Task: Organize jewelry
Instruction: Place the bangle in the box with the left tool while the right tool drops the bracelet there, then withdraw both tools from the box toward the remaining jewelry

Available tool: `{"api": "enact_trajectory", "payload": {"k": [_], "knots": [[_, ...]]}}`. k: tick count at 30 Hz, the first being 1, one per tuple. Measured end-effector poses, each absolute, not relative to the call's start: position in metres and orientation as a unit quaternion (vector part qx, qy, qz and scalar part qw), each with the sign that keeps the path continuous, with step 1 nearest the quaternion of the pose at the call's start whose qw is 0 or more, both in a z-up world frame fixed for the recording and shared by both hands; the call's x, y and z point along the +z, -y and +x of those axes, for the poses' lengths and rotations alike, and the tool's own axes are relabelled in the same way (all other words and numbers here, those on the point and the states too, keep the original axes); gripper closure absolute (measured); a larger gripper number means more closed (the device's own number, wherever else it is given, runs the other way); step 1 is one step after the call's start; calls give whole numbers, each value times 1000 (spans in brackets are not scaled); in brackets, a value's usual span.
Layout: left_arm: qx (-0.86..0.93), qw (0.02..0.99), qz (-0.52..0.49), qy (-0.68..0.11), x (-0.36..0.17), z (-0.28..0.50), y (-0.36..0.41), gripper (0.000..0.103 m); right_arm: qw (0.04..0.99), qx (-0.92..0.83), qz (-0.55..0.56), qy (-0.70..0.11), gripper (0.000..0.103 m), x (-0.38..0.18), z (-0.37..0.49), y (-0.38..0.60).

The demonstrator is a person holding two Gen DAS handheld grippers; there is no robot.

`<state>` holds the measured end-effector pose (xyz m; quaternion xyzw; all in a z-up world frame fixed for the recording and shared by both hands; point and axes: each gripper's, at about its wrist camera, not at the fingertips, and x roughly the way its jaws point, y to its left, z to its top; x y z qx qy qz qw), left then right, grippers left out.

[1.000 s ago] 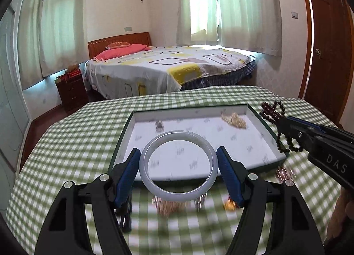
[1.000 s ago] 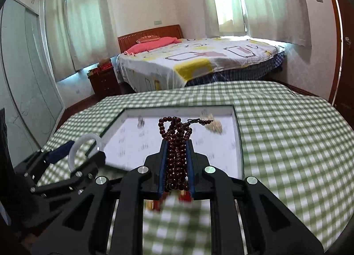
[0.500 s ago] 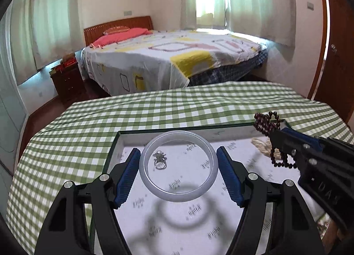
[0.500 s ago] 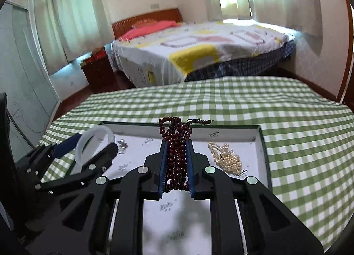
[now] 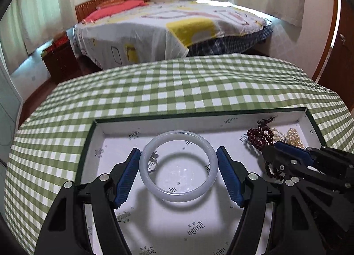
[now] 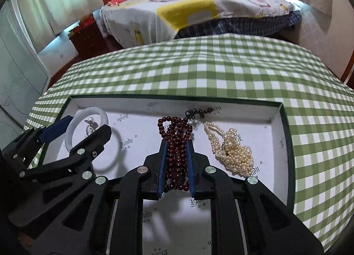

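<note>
My left gripper [image 5: 178, 155] is shut on a pale white bangle [image 5: 154, 185], held low over the white-lined tray [image 5: 115, 131]; it also shows in the right wrist view [image 6: 73, 131]. My right gripper [image 6: 176, 144] is shut on a string of dark red beads [image 6: 177, 135], whose loops rest on the tray floor. The beads also show in the left wrist view [image 5: 260, 136]. A heap of pearls [image 6: 232, 148] lies in the tray just right of the beads. A small silver ring [image 6: 91, 123] lies in the tray under the bangle.
The tray [image 6: 285, 126] sits on a table with a green checked cloth [image 6: 221, 67]. Beyond the table's far edge are a bed [image 5: 168, 27], a dark bedside cabinet [image 5: 59, 60] and a wooden door [image 5: 340, 56] at the right.
Both grippers have moved forward and down over the tray with their loads. The bangle now hangs close above the tray floor and the beads' front loops touch it beside the pearls.
</note>
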<state>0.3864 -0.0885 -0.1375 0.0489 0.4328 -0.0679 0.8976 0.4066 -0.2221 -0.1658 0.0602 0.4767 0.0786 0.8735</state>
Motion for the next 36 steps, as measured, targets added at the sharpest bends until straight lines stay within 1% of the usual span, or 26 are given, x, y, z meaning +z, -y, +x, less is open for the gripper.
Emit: {"api": "enact_trajectory", "payload": {"k": [3, 7, 8, 12, 16, 24, 30, 36], "knots": [[-65, 893, 49, -443, -142, 390, 90, 35, 871, 77, 60, -481, 79, -169, 406, 222], [-63, 889, 42, -451, -146, 393, 88, 34, 876, 71, 66, -472, 62, -166, 404, 227], [-64, 892, 41, -445, -145, 392, 87, 33, 878, 71, 64, -469, 60, -165, 403, 228], [-68, 905, 50, -416, -135, 386, 86, 27, 884, 68, 65, -457, 58, -158, 396, 238], [-81, 911, 47, -402, -123, 380, 85, 27, 893, 67, 63, -440, 55, -148, 383, 242], [-83, 942, 38, -322, -79, 330, 75, 27, 921, 67, 56, -380, 55, -112, 336, 245], [-84, 946, 17, -311, -66, 305, 65, 27, 932, 64, 53, -352, 55, -93, 295, 248], [-77, 948, 14, -307, -66, 277, 60, 27, 937, 60, 52, -341, 55, -91, 260, 248]]}}
